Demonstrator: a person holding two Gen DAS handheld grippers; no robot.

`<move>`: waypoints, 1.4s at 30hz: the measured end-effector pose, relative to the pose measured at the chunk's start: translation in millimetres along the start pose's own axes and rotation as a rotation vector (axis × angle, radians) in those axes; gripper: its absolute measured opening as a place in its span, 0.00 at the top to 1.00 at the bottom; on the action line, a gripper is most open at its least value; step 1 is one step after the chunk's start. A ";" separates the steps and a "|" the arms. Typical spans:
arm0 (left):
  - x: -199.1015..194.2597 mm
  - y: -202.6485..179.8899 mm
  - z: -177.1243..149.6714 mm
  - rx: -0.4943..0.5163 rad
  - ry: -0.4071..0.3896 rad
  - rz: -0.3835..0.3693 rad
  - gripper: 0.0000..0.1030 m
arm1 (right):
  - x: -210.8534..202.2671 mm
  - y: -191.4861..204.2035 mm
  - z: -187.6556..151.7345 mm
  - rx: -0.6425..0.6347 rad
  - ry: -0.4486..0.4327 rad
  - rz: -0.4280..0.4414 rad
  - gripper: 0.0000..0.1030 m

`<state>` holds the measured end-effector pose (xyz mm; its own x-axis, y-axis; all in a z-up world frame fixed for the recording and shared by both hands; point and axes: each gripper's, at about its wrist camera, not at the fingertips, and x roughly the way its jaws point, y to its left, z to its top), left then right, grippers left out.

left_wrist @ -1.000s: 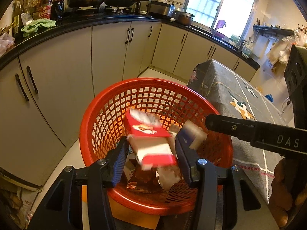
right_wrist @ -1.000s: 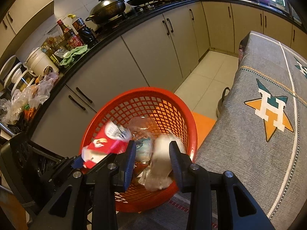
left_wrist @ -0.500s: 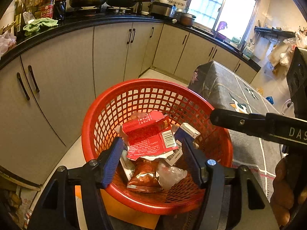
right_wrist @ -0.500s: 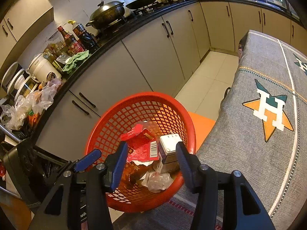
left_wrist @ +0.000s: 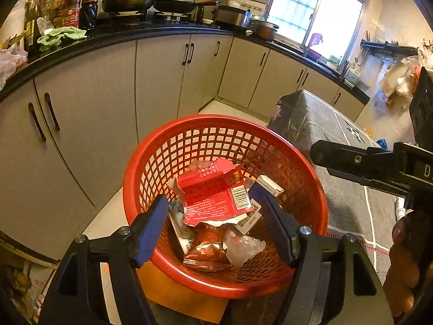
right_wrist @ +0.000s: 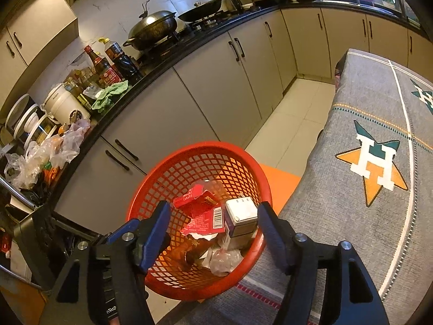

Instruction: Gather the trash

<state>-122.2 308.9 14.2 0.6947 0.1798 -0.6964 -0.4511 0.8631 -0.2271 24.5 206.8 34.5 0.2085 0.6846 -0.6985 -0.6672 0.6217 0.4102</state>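
Trash sits in the red basket (left_wrist: 189,140): red carton (left_wrist: 213,192) and small box (right_wrist: 240,216) (both dropped) lie below our left gripper (left_wrist: 216,227) and right gripper (right_wrist: 213,233), whose jaws have just been opening, now wide with nothing between.

The red basket (left_wrist: 162,162) has its near rim hidden behind the gripper arms at 6 o'clock. The brown packet (left_wrist: 208,252) lies half under the torn red box (left_wrist: 213,197). Bottle labels at 10 o'clock are too small to read
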 end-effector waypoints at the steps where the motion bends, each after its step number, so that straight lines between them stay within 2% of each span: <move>1: -0.5 0.3 0.4 -0.001 -0.001 0.001 0.31 | -0.3 -0.1 0.2 0.000 0.001 0.001 0.30; 15: -9.8 -0.3 -0.6 -0.014 -0.023 0.017 0.28 | -13.7 -7.3 2.2 0.036 -0.021 0.027 0.26; 24: -19.6 -15.6 -2.5 0.036 -0.058 0.073 0.26 | -32.3 -13.9 -5.0 0.055 -0.042 0.028 0.25; 33: -45.7 -31.0 -7.5 0.043 -0.100 0.115 0.21 | -63.7 -21.6 -28.1 0.028 -0.077 -0.022 0.23; 38: -68.0 -45.3 -16.9 0.045 -0.151 0.159 0.13 | -88.7 -22.1 -49.7 -0.024 -0.110 -0.076 0.22; 42: -84.8 -69.3 -30.3 0.084 -0.193 0.213 0.06 | -112.2 -22.2 -70.8 -0.073 -0.147 -0.127 0.20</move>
<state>-166.9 219.5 68.4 0.6869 0.4408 -0.5779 -0.5558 0.8309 -0.0268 -34.7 89.2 62.3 0.3930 0.6540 -0.6464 -0.6776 0.6812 0.2772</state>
